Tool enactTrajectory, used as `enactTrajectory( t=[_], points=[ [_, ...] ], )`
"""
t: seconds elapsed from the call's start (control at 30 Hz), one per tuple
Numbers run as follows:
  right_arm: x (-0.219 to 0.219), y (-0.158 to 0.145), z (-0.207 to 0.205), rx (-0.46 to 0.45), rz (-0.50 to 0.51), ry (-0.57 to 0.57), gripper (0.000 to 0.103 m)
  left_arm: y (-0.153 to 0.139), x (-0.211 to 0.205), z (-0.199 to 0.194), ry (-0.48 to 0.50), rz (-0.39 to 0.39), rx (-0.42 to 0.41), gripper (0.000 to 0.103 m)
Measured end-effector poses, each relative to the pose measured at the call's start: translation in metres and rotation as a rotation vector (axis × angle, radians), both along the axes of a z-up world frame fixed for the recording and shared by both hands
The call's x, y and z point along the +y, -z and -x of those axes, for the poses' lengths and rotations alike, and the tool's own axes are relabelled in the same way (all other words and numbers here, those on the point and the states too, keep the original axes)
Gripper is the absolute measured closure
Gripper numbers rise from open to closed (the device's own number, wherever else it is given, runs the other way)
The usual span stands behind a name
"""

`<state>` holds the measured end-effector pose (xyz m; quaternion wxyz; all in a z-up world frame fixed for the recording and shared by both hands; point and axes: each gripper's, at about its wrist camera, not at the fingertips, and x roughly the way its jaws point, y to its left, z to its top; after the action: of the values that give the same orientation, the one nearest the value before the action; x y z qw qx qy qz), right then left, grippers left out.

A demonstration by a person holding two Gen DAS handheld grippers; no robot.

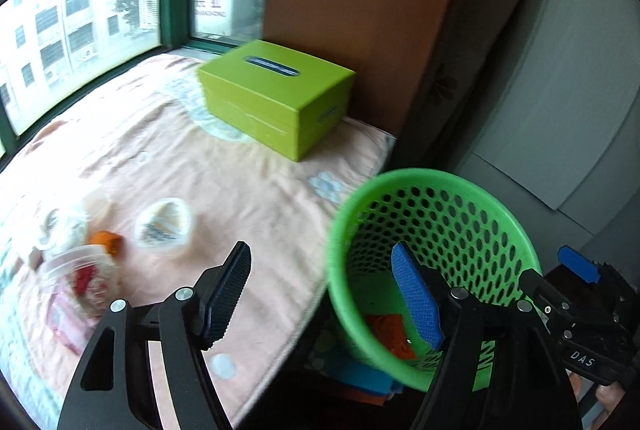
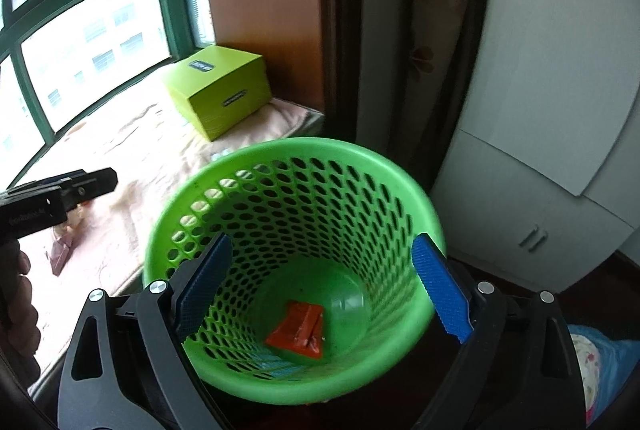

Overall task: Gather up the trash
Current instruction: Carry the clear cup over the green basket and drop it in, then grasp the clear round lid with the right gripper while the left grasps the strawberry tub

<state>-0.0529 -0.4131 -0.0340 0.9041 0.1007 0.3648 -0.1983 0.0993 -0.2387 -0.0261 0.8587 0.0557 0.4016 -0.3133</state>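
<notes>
One orange wrapper [image 2: 298, 328] lies in the green basket [image 2: 400, 174]; more wrappers [image 1: 76, 270] and a cup [image 1: 162, 226] wait near the blanket's [image 1: 240, 182] left edge; left tongs [image 1: 320, 294] and right tongs [image 2: 320, 286] are spread, empty.

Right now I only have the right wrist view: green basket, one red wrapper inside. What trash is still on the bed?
Observer: A round white cup sits on the bedspread, to the left of the left gripper.
Operator: Anything else near it?
Observer: An orange scrap further left, next to a heap of clear plastic packaging. It is too blurred to count the pieces.
Operator: Is the left gripper carrying anything?
Observer: No. Its jaws stand open with nothing between them.
</notes>
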Motion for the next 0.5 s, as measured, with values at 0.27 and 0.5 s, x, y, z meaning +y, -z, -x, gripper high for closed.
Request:
enactTrajectory(
  t=[0.27, 0.5],
  points=[
    [0.032, -0.007, -0.029, -0.005, -0.002, -0.104, 0.011, -0.016, 0.06, -0.011, -0.138, 0.008, -0.038, 0.024],
    [0.062, -0.012, -0.056, -0.012, -0.003, -0.198, 0.01, -0.021, 0.12, -0.02, -0.263, 0.002, -0.055, 0.022]
  ],
)
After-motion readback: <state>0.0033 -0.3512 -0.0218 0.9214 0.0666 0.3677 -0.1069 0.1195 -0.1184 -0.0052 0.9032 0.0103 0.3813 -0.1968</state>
